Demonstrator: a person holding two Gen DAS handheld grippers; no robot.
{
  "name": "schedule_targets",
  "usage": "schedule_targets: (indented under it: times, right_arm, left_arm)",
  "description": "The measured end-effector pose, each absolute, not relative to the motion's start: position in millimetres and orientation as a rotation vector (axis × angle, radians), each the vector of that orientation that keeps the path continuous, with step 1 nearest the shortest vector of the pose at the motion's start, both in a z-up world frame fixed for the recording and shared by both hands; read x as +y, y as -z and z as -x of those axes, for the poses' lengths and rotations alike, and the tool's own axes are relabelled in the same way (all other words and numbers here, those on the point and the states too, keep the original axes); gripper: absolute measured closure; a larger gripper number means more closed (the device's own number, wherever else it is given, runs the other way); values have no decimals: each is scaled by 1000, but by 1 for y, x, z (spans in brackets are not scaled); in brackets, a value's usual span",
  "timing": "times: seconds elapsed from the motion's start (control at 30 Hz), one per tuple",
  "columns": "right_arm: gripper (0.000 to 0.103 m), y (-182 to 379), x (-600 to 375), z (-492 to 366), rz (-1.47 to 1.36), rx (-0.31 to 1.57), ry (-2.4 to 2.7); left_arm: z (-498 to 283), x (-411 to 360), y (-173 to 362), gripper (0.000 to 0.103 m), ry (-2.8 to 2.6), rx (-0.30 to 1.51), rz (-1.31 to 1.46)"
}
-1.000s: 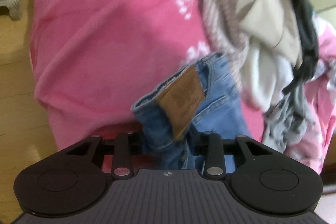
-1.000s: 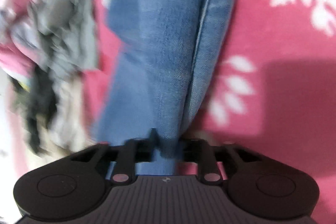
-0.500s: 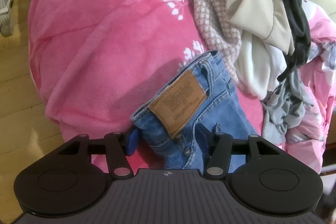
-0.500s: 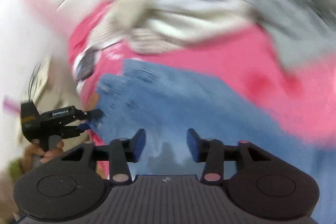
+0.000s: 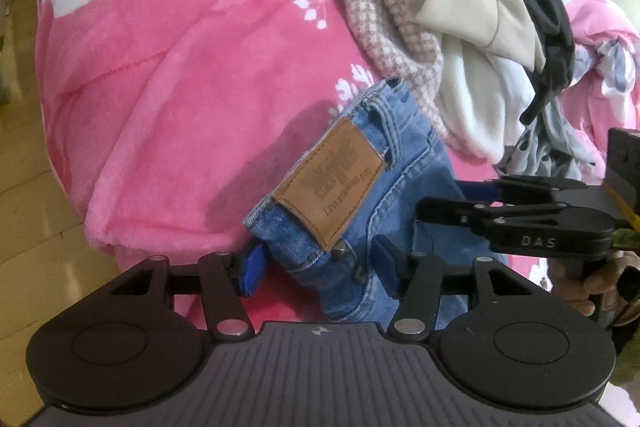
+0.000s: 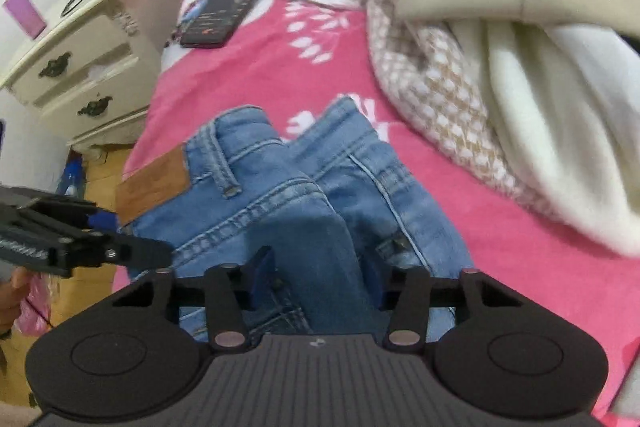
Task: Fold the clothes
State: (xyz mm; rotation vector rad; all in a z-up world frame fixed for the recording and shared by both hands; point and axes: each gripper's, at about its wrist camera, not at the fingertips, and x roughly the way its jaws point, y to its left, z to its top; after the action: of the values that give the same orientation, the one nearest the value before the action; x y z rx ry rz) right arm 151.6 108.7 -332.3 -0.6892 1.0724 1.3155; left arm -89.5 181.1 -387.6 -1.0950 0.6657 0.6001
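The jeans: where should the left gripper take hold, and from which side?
Probably the waistband corner by the brown leather patch of the jeans, approached from the bed's edge. That thick hem sticks out toward the open left gripper, so its fingers already straddle it.

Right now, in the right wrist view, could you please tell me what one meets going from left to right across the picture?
Cream wooden nightstand → dark smartphone with a lit screen → blue denim jeans with a brown leather patch → beige-and-white checked knit garment → cream fleece garment.
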Motion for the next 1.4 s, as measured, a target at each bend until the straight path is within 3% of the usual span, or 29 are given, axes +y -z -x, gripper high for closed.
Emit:
schedule_targets:
  times: [0.2,0.3,0.33,0.6,0.83,1.4]
  right_arm:
    - [66,338,110,-158,690,1087,-1294]
    - [92,333,108,-151,694,1059,-1290]
    - [95,328,104,-148,698,1032,-1289]
    - [96,289,79,-126,807,778,-1223]
    - [96,288,82,-137,873,689,-1182]
    - [98,332,104,-144,937,657,-1152]
  left_arm:
    - [88,182,391,48,-597,663,1096]
    - [88,181,390,48,-605,662,1098]
    - [89,180,389,48,-606,659,1099]
    - [86,180,376,45,-592,638,1109]
    - [76,187,369,44,-581,665,1117]
    - [70,189,375,44,-585,678,1086]
